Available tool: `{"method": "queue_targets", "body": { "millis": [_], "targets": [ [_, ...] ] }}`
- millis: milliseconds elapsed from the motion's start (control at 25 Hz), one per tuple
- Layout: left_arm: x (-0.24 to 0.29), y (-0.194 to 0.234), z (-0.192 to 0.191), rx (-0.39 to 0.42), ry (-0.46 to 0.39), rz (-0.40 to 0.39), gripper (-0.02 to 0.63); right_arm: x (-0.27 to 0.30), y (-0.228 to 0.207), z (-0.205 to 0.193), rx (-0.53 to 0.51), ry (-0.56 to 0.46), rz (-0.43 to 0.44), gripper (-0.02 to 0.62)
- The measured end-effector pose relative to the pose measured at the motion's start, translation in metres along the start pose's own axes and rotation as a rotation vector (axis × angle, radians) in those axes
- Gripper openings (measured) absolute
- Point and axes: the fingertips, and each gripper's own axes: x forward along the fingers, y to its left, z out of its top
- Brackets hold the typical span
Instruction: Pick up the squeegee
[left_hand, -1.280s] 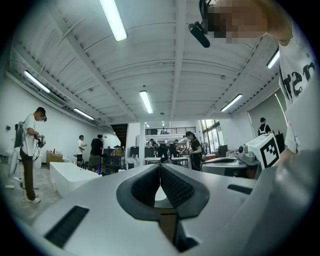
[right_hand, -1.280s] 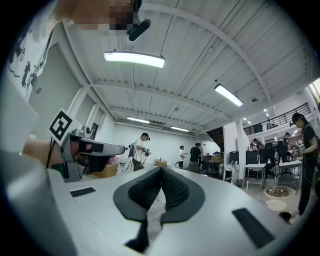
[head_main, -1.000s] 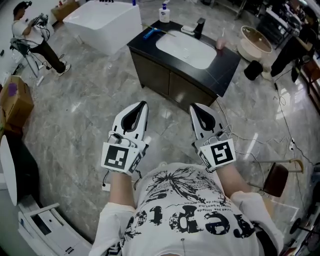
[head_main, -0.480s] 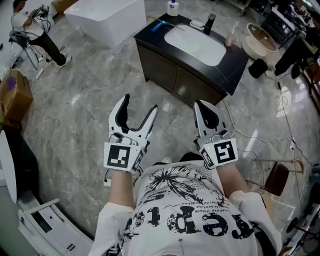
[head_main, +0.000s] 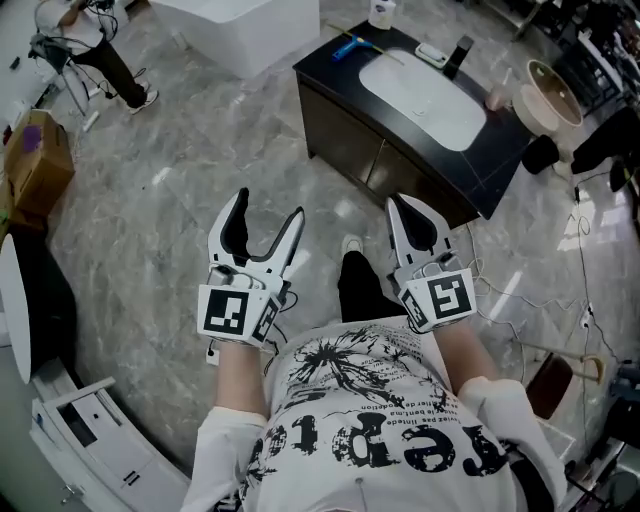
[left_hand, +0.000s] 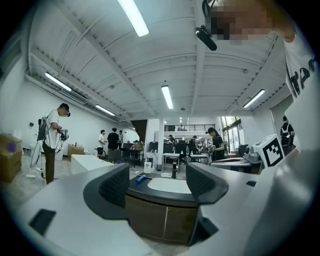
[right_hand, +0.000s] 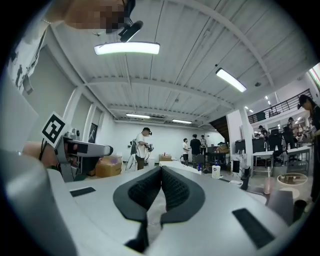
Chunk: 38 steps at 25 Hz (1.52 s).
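Squeegee of blue plastic (head_main: 350, 46) lies at the far left end of the black vanity counter (head_main: 497, 165) in the head view, long axis slanting up to the right, well apart from the left gripper (head_main: 268, 205) and right gripper (head_main: 400, 203). The left gripper view shows it far off between wide-open, empty jaws. The right gripper view shows jaws closed on nothing.

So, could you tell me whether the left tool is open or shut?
Open: the left tool has its jaws wide apart, and only the distant sink cabinet shows between them.
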Motion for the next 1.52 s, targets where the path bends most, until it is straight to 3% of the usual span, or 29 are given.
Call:
{"method": "queue_targets", "body": {
  "millis": [360,560,800,1080,1520],
  "targets": [
    [0.187,0.087,0.017,0.023,0.04,0.075,0.341,0.186,-0.123,-0.001,0.035,0.043,0.095,0.015],
    [0.305,0.117,0.026,0.039,0.04,0.094,0.341,0.273,-0.213,0.004,0.029,0.033,0.1,0.015],
    [0.405,0.138,0.02,0.033,0.057,0.07,0.342,0.334,-0.282,0.001,0.018,0.041,0.073,0.015],
    [0.504,0.143,-0.004,0.034,0.136,-0.008,0.341,0.368,-0.346,-0.016,0.026,0.072,-0.012,0.015],
    [0.687,0.171,-0.066,0.136,0.314,-0.256,0.341,0.446,-0.468,-0.047,0.091,0.112,-0.279,0.015]
  ]
}}
